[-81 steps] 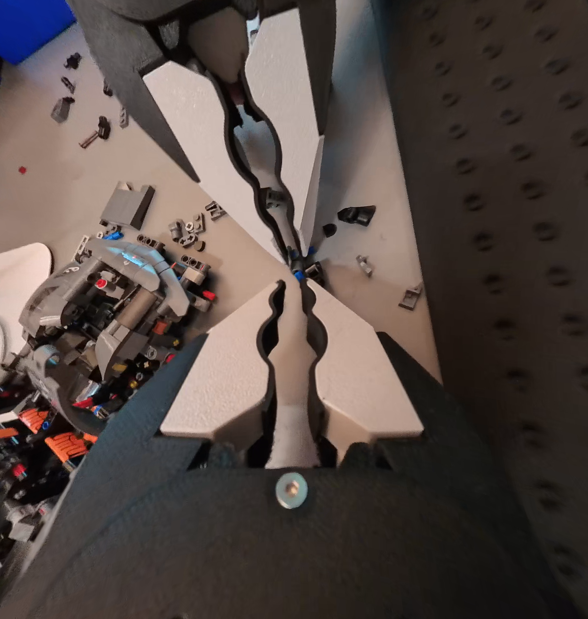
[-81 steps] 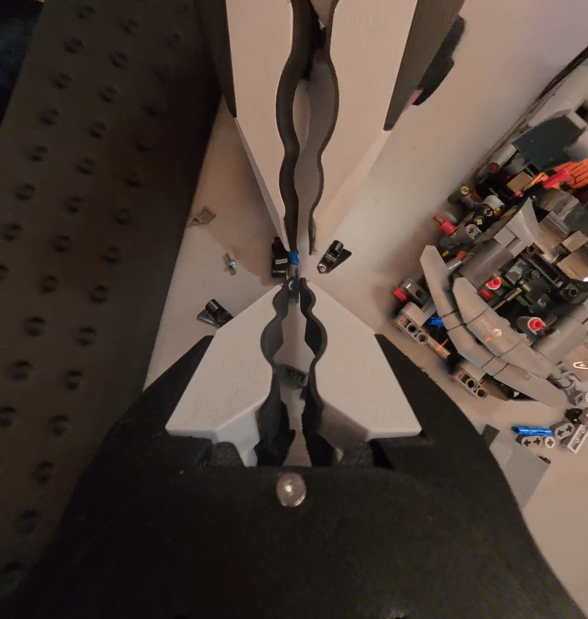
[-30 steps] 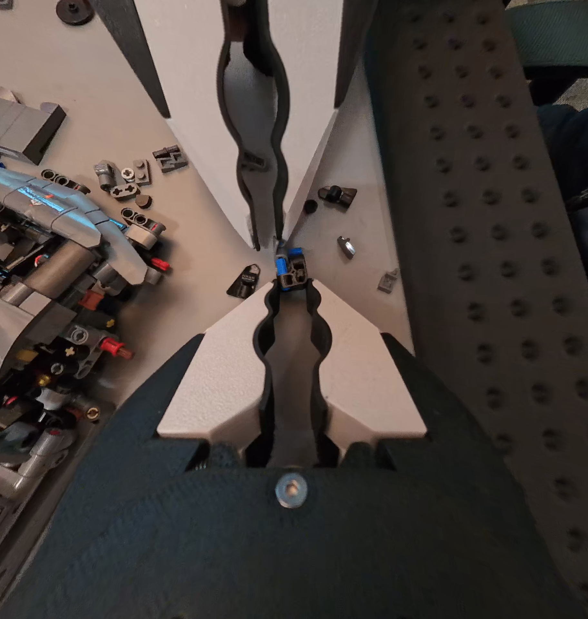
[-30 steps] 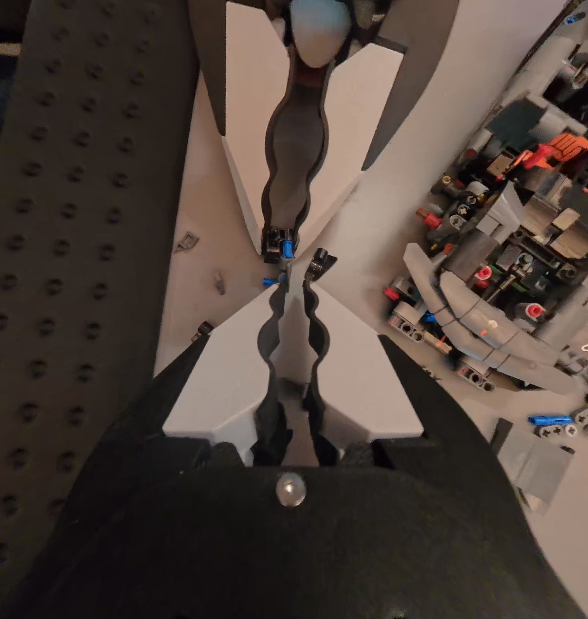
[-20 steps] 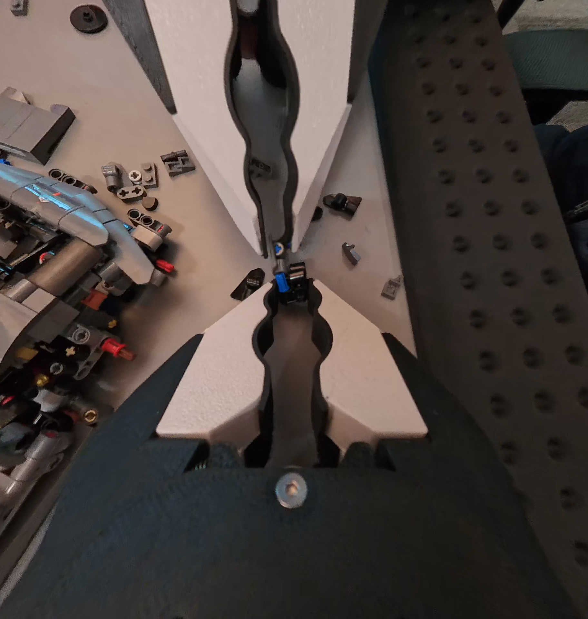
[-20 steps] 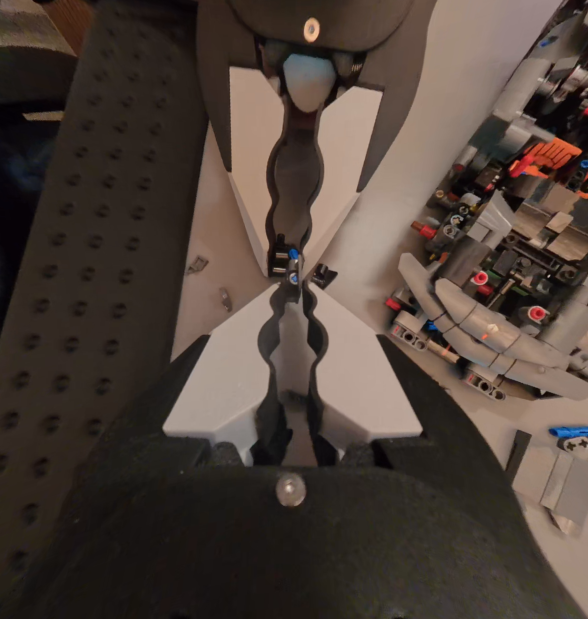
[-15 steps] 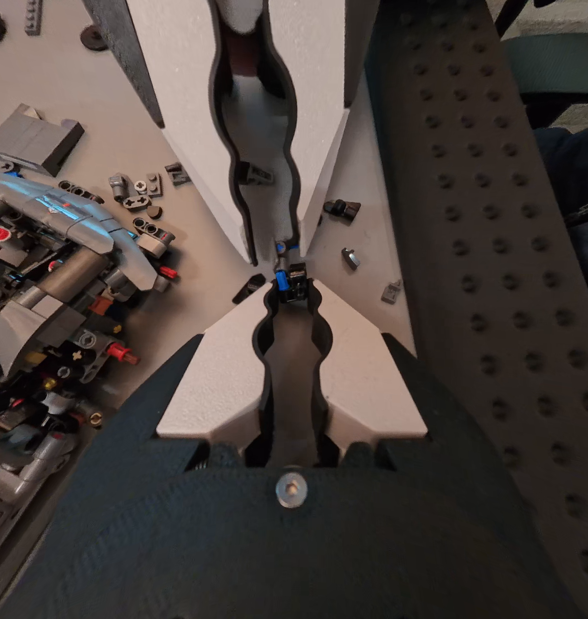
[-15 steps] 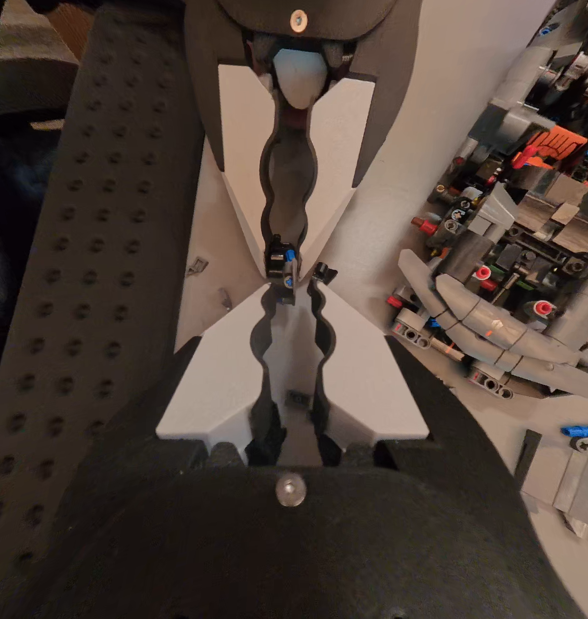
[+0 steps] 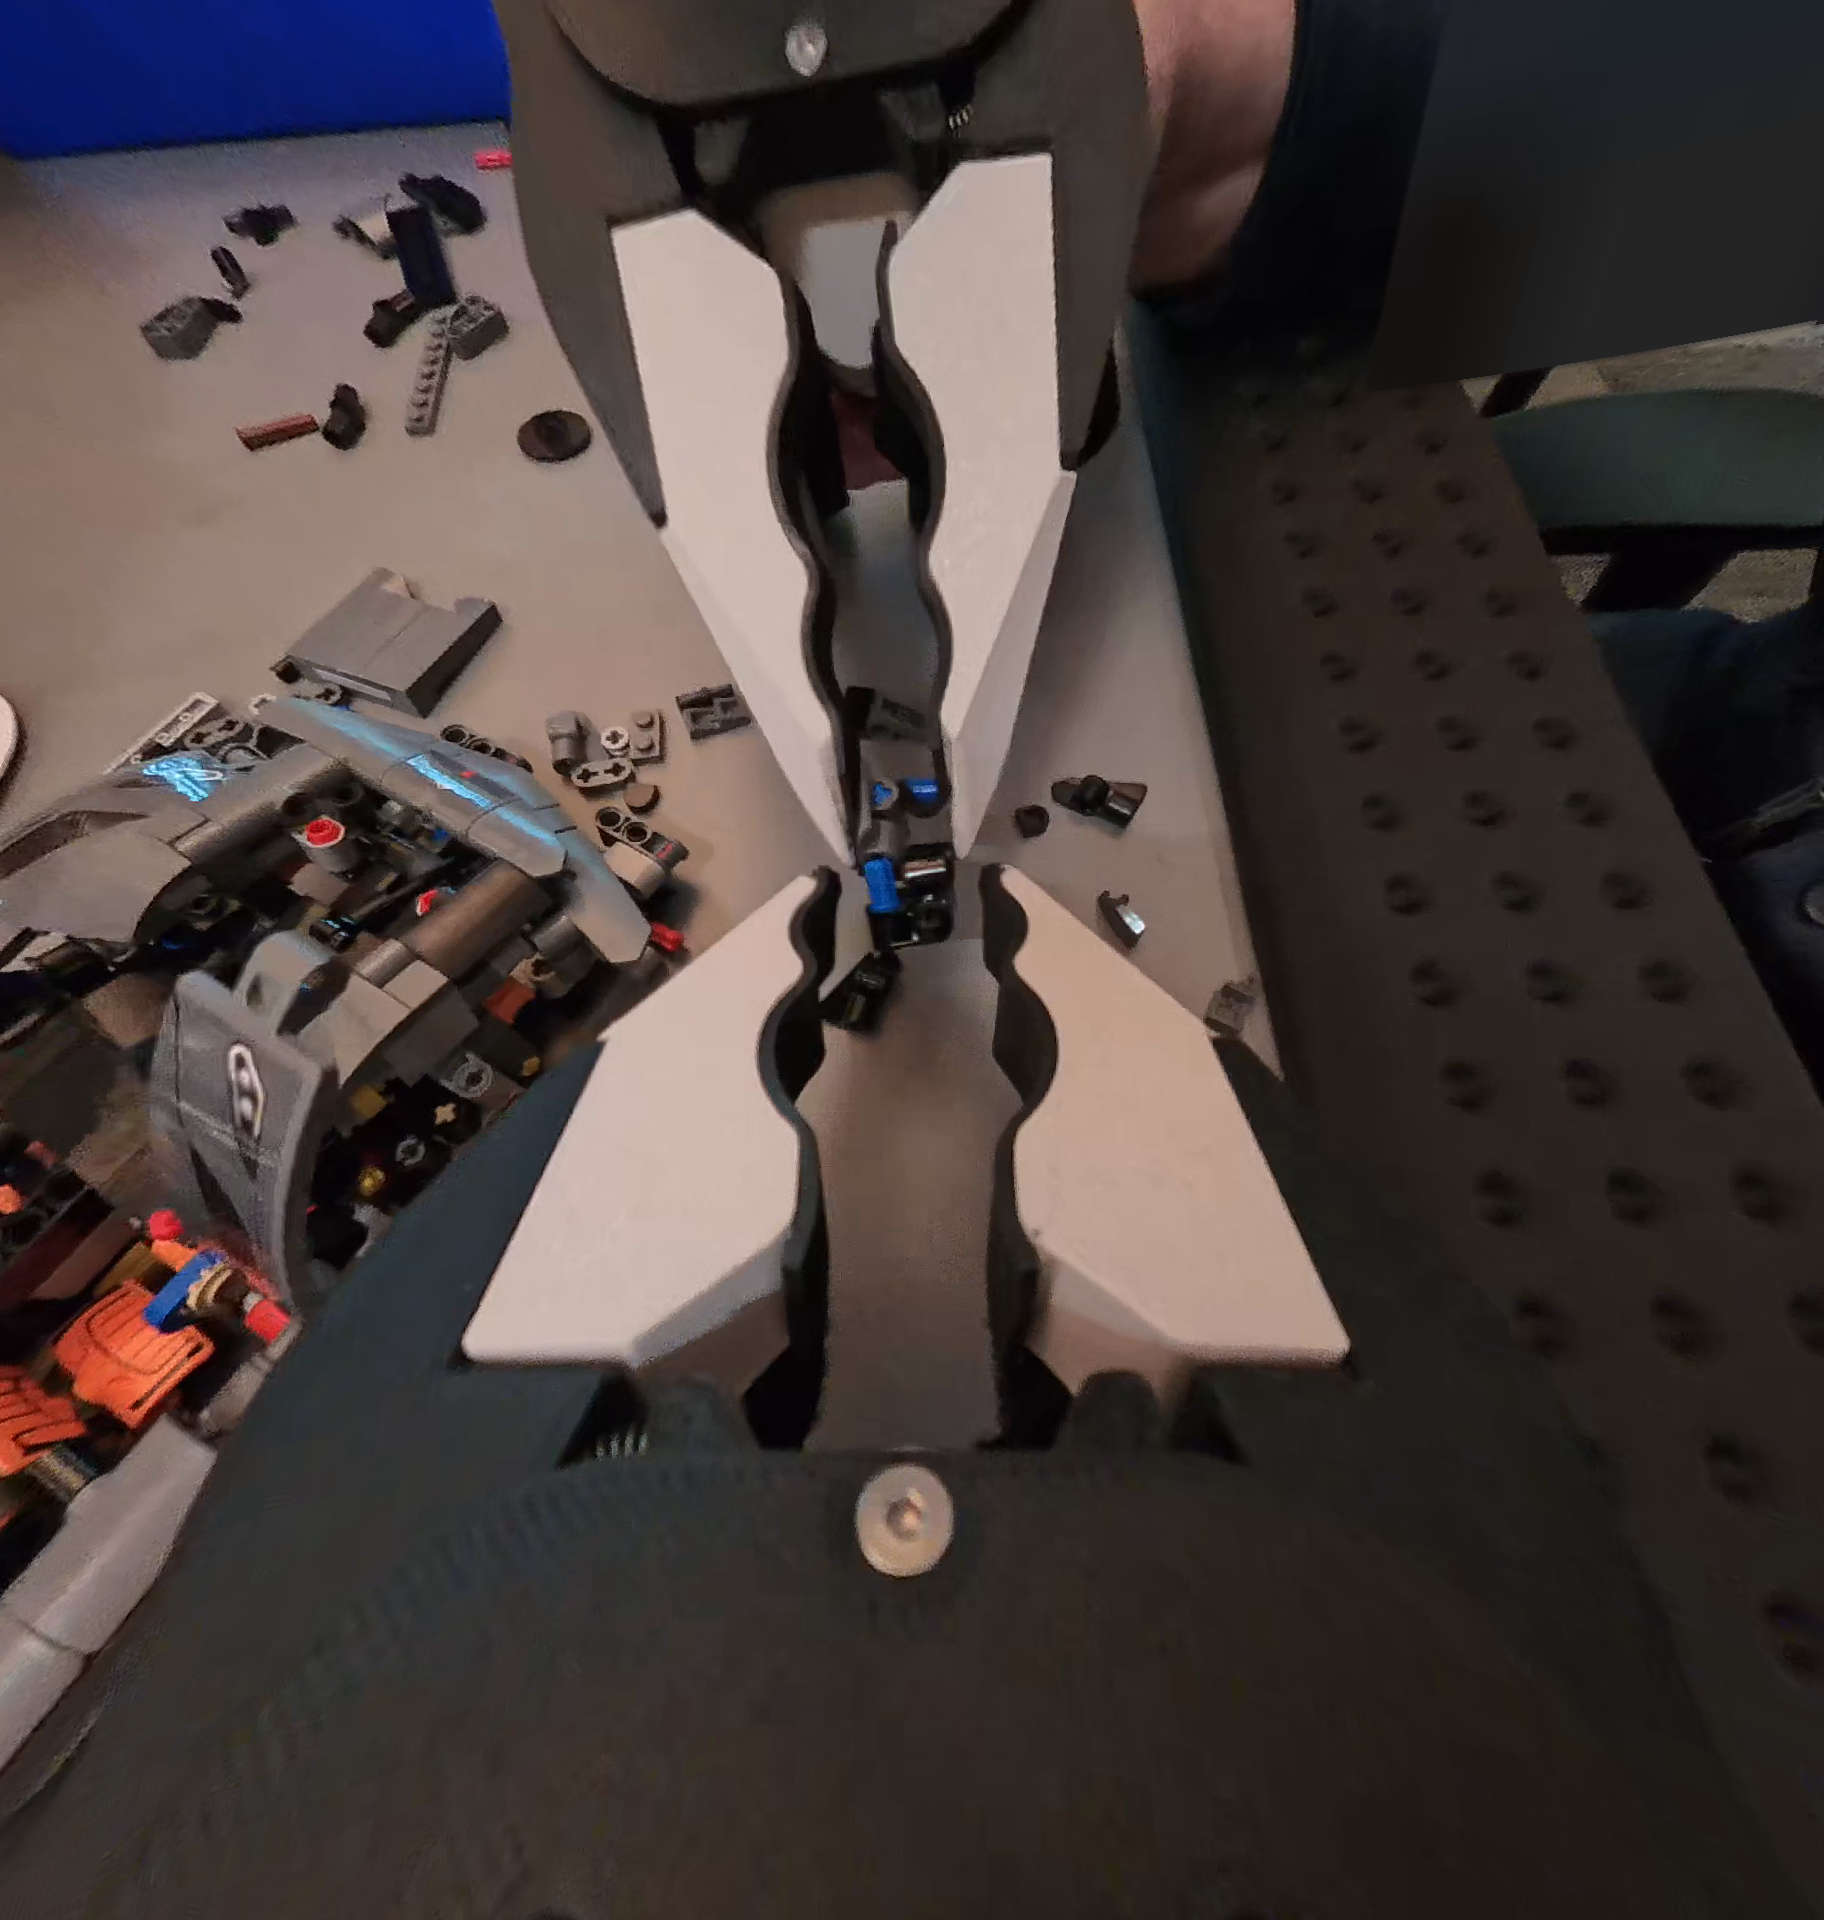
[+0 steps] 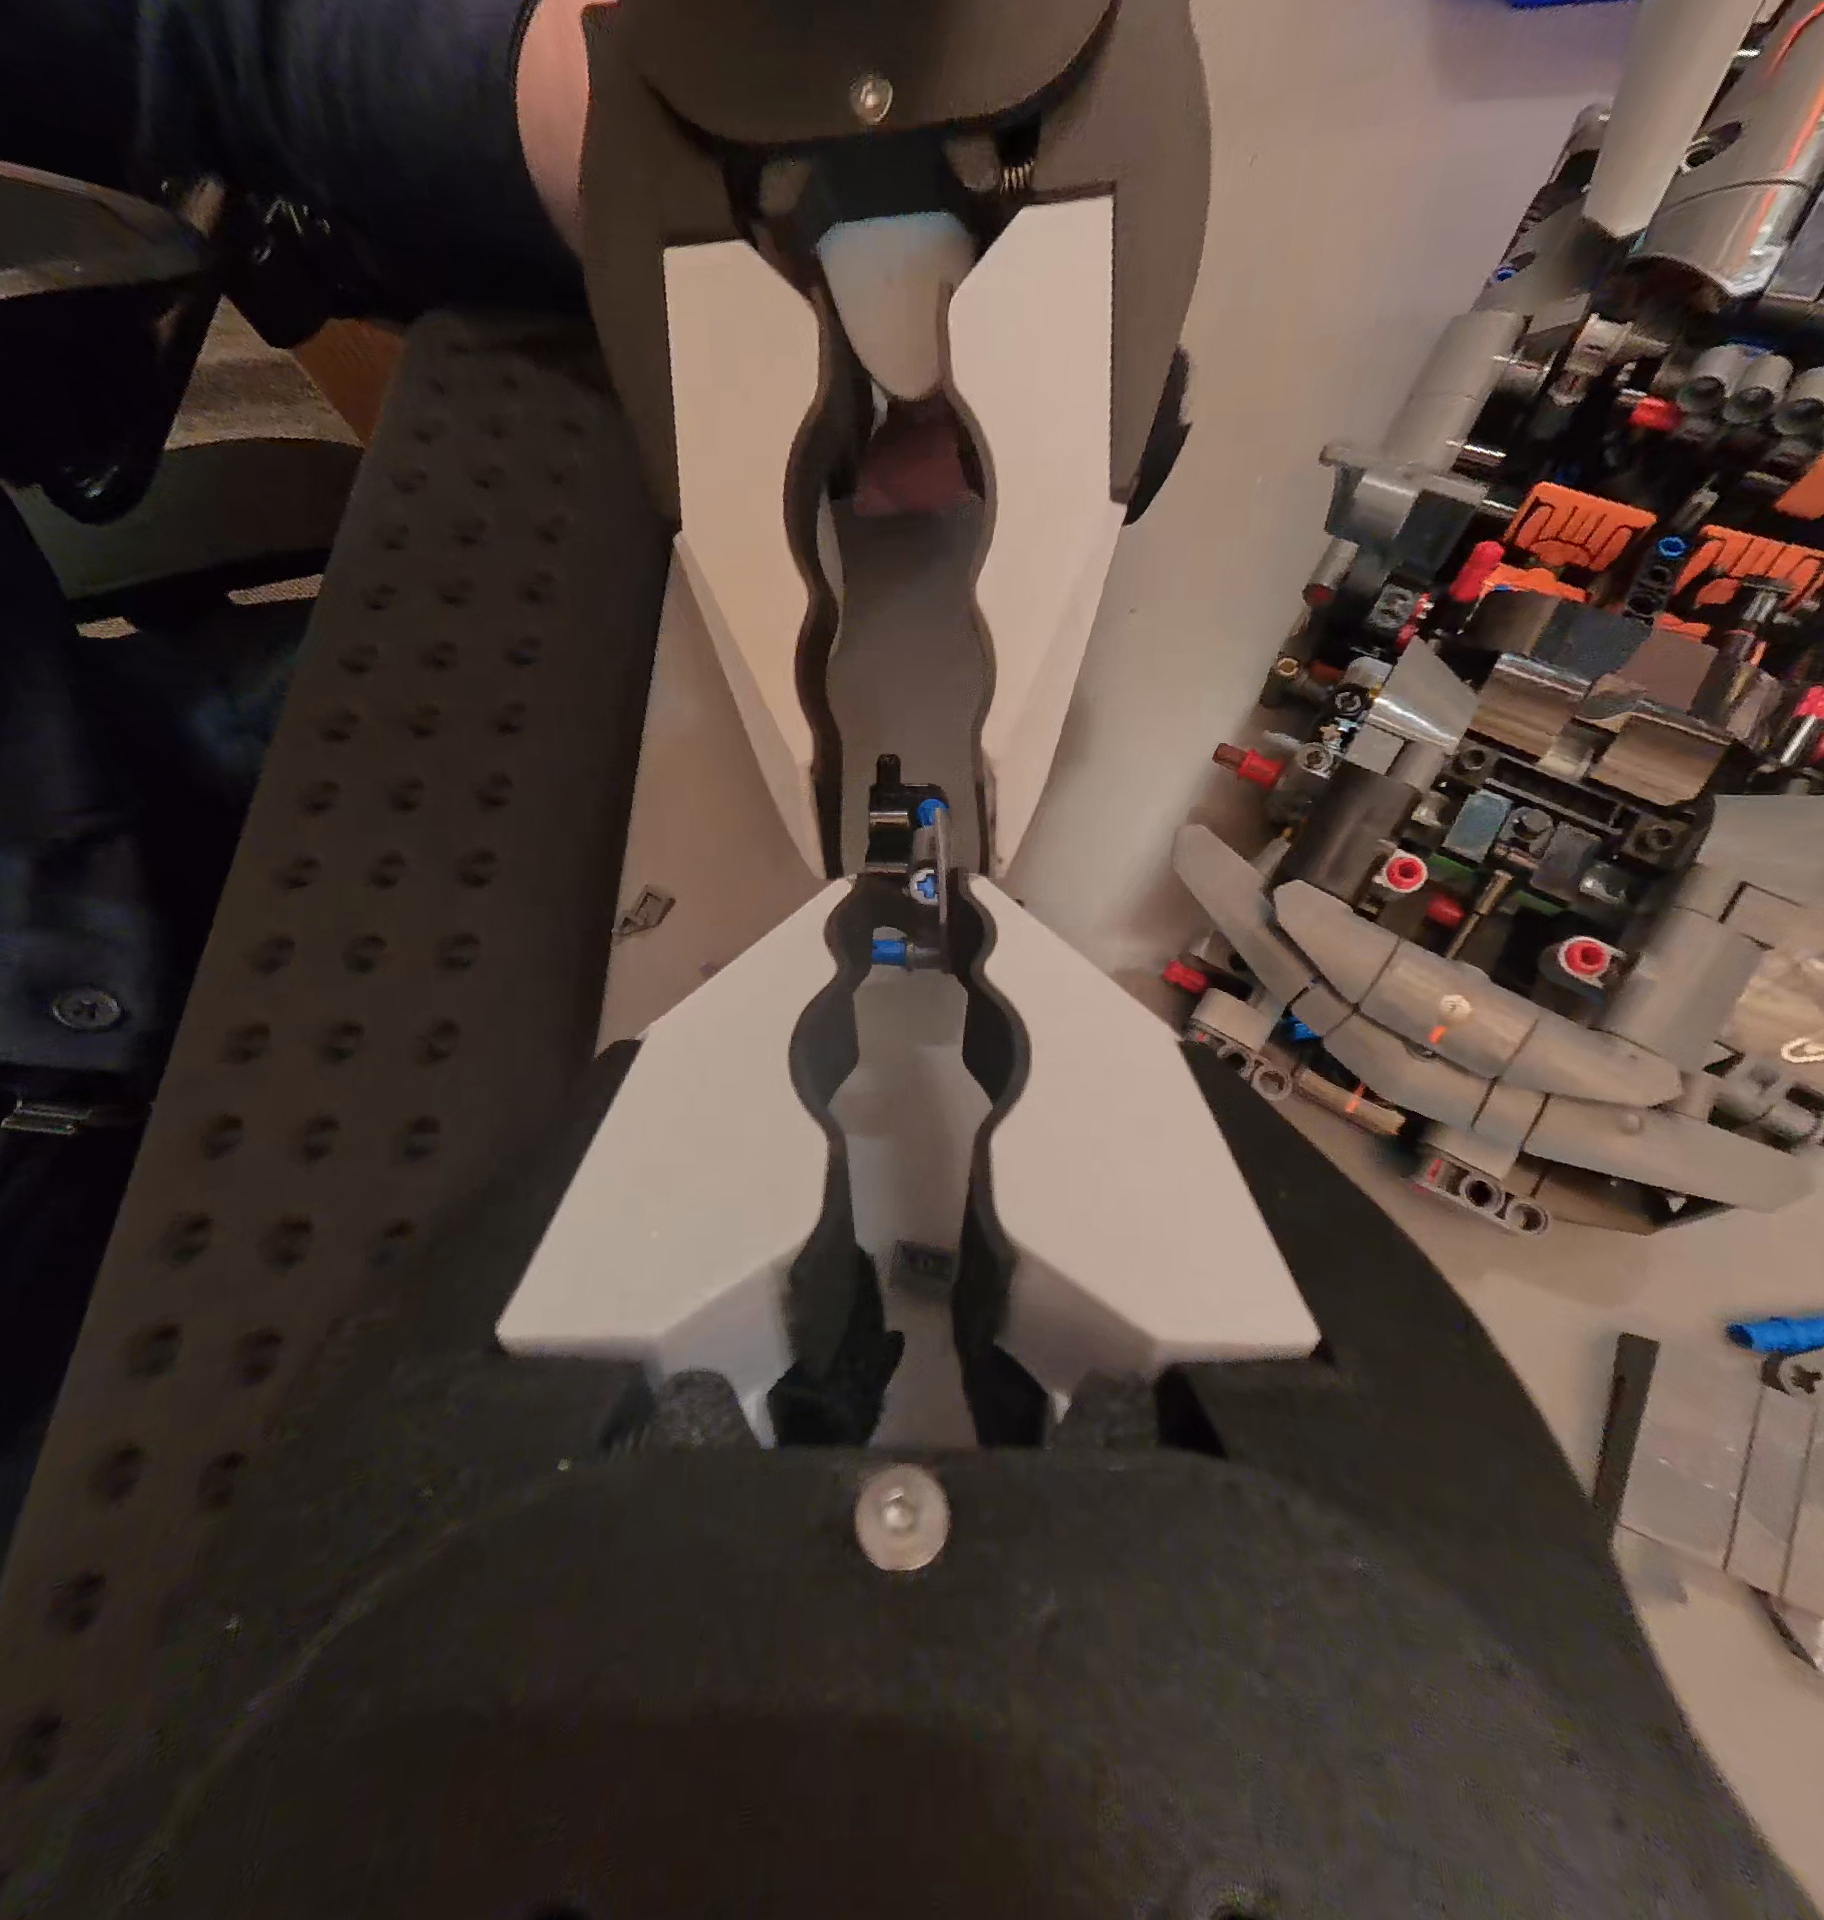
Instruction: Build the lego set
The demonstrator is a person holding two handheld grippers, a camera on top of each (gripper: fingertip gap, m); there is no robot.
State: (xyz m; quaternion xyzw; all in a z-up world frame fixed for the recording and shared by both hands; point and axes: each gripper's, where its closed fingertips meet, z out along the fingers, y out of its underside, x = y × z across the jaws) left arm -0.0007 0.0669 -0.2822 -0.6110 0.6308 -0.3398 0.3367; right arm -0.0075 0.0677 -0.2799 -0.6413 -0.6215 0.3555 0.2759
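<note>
The left gripper (image 9: 906, 899) stands released, its white fingers (image 9: 679, 1143) spread, with a clear gap on either side of the small black assembly (image 9: 908, 888) that hangs between their tips. Facing it nose to nose, the right gripper (image 10: 913, 909) is clenched on that assembly, pinching its far end. The assembly is held in the air above the grey table (image 9: 212, 540). Its long axis runs along the line from one gripper to the other, one end reaching into each pair of fingers.

The left wrist view shows a blue pin (image 9: 880, 883) lying along that axis, and a black wedge piece (image 9: 861, 992) on the table just under it. The right wrist view shows instead a cross-shaped blue pin end (image 10: 923, 885) facing the camera and a second blue pin (image 10: 887, 948) sticking out sideways.

Beside the grippers lies a dark perforated board (image 9: 1510, 935). On the other side sits the partly built grey car model (image 9: 295, 883). Only the left wrist view takes in the scatter of dark loose pieces (image 9: 420, 312) beyond; only the right shows a blue axle (image 10: 1801, 1330) at the frame's edge.
</note>
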